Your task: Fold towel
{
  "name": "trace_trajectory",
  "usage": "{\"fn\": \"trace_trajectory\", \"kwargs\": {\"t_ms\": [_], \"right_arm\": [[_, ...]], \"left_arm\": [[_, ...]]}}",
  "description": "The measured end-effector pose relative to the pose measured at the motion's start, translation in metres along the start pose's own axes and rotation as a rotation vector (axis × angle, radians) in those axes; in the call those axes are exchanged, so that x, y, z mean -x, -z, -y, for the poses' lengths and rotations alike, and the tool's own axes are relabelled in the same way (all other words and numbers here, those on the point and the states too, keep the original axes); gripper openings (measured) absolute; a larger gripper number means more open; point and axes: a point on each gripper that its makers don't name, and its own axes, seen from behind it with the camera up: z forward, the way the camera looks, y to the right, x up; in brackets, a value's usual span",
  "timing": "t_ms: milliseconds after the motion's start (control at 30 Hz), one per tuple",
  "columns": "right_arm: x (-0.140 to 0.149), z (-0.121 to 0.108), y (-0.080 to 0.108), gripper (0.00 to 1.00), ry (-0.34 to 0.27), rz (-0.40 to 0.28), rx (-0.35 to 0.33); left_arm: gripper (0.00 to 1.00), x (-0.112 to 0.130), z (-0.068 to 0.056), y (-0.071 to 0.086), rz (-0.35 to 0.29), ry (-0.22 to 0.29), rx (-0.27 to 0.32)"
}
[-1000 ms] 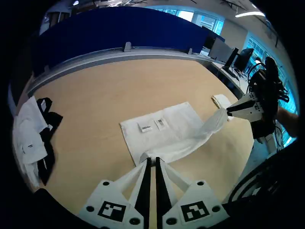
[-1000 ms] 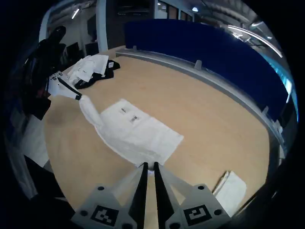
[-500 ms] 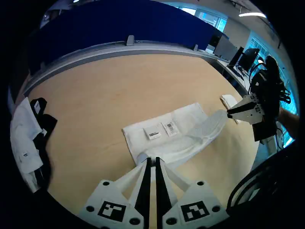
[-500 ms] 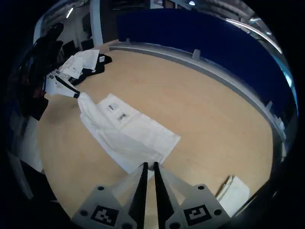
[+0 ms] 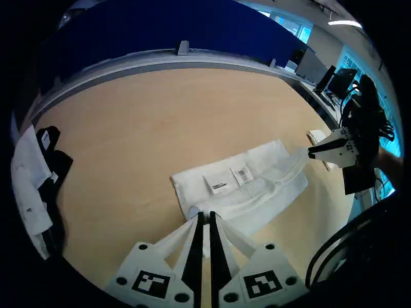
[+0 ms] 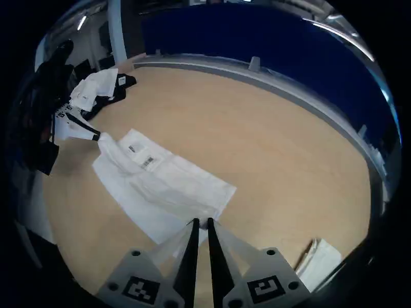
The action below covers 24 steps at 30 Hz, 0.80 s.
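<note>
A white towel (image 5: 241,190) lies on the light wooden table (image 5: 144,118), its two labels (image 5: 231,178) facing up. Its near edge is lifted and draped over the flat part. My left gripper (image 5: 204,216) is shut on one corner of that edge, at the bottom of the left gripper view. Farther right, my right gripper (image 5: 311,151) pinches the other corner. In the right gripper view the towel (image 6: 164,185) stretches from my right gripper (image 6: 199,222), shut on its corner, to the left gripper (image 6: 96,136) at the far left.
A pile of white and black clothes (image 5: 36,174) sits at the table's left end (image 6: 97,90). A small folded white cloth (image 5: 321,138) lies near the right edge (image 6: 318,259). A blue partition (image 5: 154,31) runs along the far side.
Both grippers have carried the lifted towel edge forward and lower. The hanging strip between them now sags onto the flat part of the towel.
</note>
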Motion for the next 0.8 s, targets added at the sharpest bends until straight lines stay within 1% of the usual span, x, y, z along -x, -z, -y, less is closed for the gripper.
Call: {"fn": "trace_trajectory", "kwargs": {"t_ms": [267,333,400,433,467,533,567,600,667,733,800], "right_arm": [[-0.002,-0.008,-0.017,0.14,-0.044,0.004,0.031],[-0.002,-0.009,-0.019,0.16,-0.058,0.001,0.039],[-0.003,-0.01,-0.02,0.21,-0.07,-0.004,0.046],[-0.005,-0.01,-0.021,0.29,-0.076,-0.009,0.05],[-0.005,-0.01,-0.021,0.4,-0.081,-0.013,0.054],[-0.007,-0.011,-0.02,0.65,-0.086,-0.02,0.062],[-0.008,-0.011,-0.019,0.72,-0.087,-0.023,0.066],[-0.008,-0.011,-0.018,0.75,-0.087,-0.026,0.069],[-0.009,-0.01,-0.017,0.82,-0.081,-0.032,0.073],[-0.008,-0.009,-0.015,0.89,-0.079,-0.032,0.069],[-0.006,-0.007,-0.014,0.9,-0.078,-0.031,0.062]], "left_arm": [[0.09,-0.005,0.011,-0.012,-0.01,0.013,-0.03],[0.12,-0.007,0.013,-0.014,-0.015,0.016,-0.037],[0.15,-0.009,0.015,-0.016,-0.021,0.018,-0.044],[0.22,-0.01,0.017,-0.016,-0.023,0.018,-0.052],[0.3,-0.011,0.018,-0.017,-0.026,0.018,-0.058],[0.49,-0.013,0.021,-0.016,-0.031,0.015,-0.072],[0.66,-0.013,0.023,-0.016,-0.034,0.013,-0.078],[0.82,-0.014,0.024,-0.015,-0.038,0.009,-0.084],[0.95,-0.017,0.027,-0.013,-0.047,-0.005,-0.096],[0.95,-0.018,0.028,-0.009,-0.054,-0.016,-0.107],[0.95,-0.019,0.029,-0.006,-0.059,-0.022,-0.114]]}}
